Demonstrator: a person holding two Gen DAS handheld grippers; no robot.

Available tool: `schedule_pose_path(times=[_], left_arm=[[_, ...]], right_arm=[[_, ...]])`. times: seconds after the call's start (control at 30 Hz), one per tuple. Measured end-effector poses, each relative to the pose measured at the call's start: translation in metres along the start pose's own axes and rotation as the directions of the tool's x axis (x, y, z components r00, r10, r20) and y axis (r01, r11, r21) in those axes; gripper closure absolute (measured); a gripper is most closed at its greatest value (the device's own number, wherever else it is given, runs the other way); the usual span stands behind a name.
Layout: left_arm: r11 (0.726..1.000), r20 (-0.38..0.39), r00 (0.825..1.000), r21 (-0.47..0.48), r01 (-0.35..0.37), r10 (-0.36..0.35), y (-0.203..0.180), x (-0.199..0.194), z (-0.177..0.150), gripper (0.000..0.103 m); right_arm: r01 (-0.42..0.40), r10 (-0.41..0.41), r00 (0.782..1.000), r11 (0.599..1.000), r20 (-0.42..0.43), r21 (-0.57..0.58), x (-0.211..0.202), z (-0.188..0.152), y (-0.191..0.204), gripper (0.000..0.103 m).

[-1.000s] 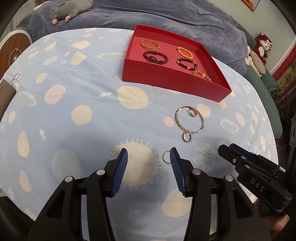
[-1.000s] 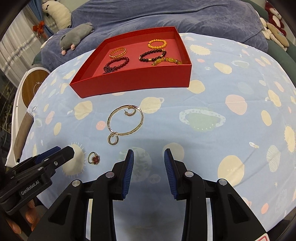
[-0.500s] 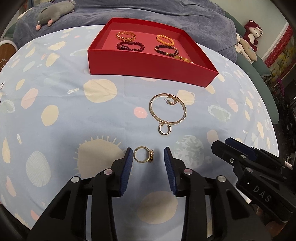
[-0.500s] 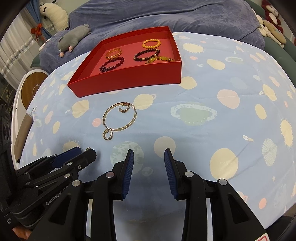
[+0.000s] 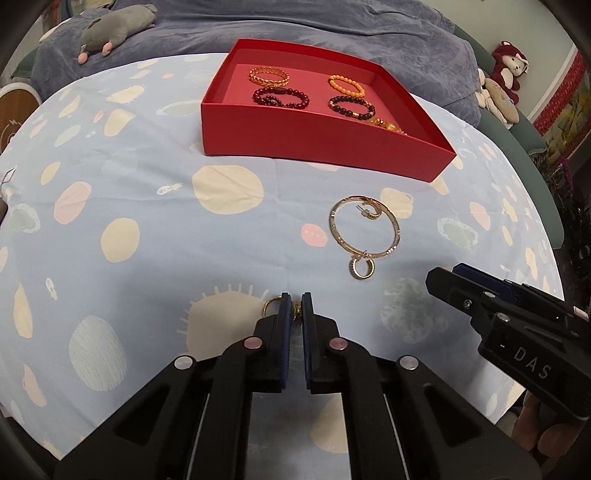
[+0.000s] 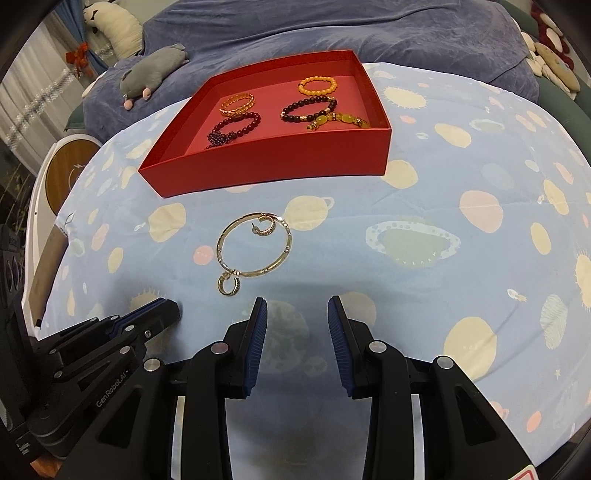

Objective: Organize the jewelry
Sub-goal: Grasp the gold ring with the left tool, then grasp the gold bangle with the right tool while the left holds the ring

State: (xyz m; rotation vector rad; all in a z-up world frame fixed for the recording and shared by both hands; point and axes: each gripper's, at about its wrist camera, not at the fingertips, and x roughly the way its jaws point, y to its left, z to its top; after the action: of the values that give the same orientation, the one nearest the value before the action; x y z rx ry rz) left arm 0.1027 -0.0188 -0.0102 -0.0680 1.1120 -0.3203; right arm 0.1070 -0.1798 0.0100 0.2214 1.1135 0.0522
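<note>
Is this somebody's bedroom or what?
Probably a bedroom or a child's room: a grey plush animal lies on a blue blanket, more stuffed toys sit at the side, and a planet-print cloth covers the surface.

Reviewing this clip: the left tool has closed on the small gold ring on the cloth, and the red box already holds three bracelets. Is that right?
Not quite. The left tool is shut on the small gold ring on the cloth, but the red box holds more than three bracelets: the right wrist view shows at least four, two beaded dark ones, an orange one and a gold one.
</note>
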Motion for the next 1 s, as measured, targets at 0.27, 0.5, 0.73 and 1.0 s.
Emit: schedule_pose_path(times=[0.27,0.5,0.73,1.0], left_arm=[[0.999,0.010,1.000,-0.043,0.027,-0.027,0.015,-0.013,-0.003,0.097],[1.000,0.022,1.000,-0.024,0.019,-0.018,0.006,-0.016,-0.009,0.066],[0.999,0.026,1.000,-0.038,-0.016,0.017,0.013,-0.005,-0.007,0.084],[0.999,0.033,0.999,-0.031,0.014,-0.013,0.014,-0.008,-0.005,0.100]], right_arm=[[-0.010,0.010,1.000,1.000,0.009,-0.009,0.000,0.004,0.007,0.069],[-0.010,0.010,1.000,1.000,0.005,-0.004,-0.002,0.000,0.007,0.069],[-0.013,0.013,1.000,1.000,0.008,-0.003,-0.003,-0.001,0.006,0.069],[-0.016,0.016,1.000,1.000,0.007,-0.004,0.002,0.003,0.008,0.069]])
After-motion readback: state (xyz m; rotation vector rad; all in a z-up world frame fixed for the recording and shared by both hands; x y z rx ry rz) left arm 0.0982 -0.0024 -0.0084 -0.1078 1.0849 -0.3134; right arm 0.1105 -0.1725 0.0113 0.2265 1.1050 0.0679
